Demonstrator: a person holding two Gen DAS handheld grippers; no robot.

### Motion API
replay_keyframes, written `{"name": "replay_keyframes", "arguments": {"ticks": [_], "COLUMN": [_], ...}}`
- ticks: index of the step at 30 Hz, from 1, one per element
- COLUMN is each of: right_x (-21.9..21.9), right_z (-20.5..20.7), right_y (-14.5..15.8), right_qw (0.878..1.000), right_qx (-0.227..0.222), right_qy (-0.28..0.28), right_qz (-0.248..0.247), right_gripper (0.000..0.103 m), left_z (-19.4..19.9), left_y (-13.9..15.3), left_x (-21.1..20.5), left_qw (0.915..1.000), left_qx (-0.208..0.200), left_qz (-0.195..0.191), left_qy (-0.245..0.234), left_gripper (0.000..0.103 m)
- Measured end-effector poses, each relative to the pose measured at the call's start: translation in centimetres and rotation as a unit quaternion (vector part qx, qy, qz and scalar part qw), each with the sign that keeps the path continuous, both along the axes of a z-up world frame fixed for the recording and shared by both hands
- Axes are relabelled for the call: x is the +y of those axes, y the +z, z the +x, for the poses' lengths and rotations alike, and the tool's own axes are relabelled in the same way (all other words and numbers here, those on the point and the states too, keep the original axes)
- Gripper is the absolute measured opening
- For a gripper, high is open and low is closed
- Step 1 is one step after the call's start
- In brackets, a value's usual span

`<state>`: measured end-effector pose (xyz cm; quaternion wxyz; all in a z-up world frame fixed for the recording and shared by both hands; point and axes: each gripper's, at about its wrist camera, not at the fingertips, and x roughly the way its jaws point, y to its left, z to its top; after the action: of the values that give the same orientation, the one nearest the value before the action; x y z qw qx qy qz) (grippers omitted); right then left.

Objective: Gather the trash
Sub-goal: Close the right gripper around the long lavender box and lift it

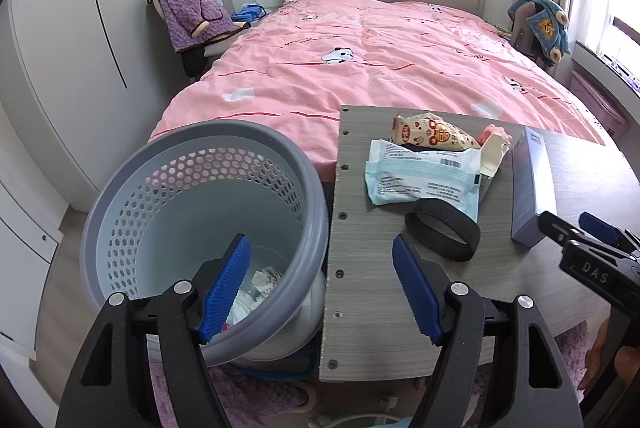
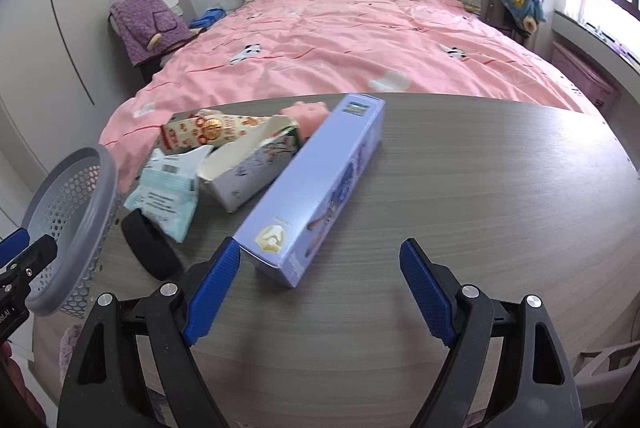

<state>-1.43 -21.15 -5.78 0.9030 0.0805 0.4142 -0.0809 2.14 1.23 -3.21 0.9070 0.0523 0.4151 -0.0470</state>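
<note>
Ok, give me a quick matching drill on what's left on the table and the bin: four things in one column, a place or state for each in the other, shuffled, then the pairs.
Things:
1. long lilac box
2. black band
3. crumpled paper
4. opened white carton

Place or state:
A. at the bottom of the grey basket
B. lying on the table, one end just ahead of the right tool
C. top flaps torn open, lying on its side
D. flat loop partly under the pale blue packet

Pairs: 1-B, 2-D, 3-A, 4-C
</note>
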Motion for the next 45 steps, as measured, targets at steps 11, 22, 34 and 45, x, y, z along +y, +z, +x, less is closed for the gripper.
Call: {"name": "replay_keyframes", "arguments": {"ticks": [11,22,34,45], "right_x": [-2.2,-1.5,-4.1,-3.0], "right_z": [0.8,4.8,3.1,6.0], "right_y": [1.7,-0.2,-0.8,-1.8], "right_qw": [0.999,1.000,0.999,0.999], "right_qx": [-0.027,0.018,0.018,0.033], "right_qy": [-0.021,-0.016,-0.028,-0.015], "right_qz": [0.029,0.020,0.022,0.003], "right_gripper": [0.081,0.080,0.078,0.063], "left_z": [0.9,1.2,1.8,2.0], "left_y": [-0.8,-0.9,-1.8,-2.0], "left_x": [-2.2,-2.9,-3.2,-3.4], "left_qw": [0.9998,0.9998,0.9992,0.9991], "left_qx": [0.010,0.011,0.025,0.027], "left_qz": [-0.011,-0.012,-0.018,-0.018], "left_qy": [-0.014,-0.014,-0.024,-0.025], "left_gripper": [0.070,0.070,0.070,0.070]}}
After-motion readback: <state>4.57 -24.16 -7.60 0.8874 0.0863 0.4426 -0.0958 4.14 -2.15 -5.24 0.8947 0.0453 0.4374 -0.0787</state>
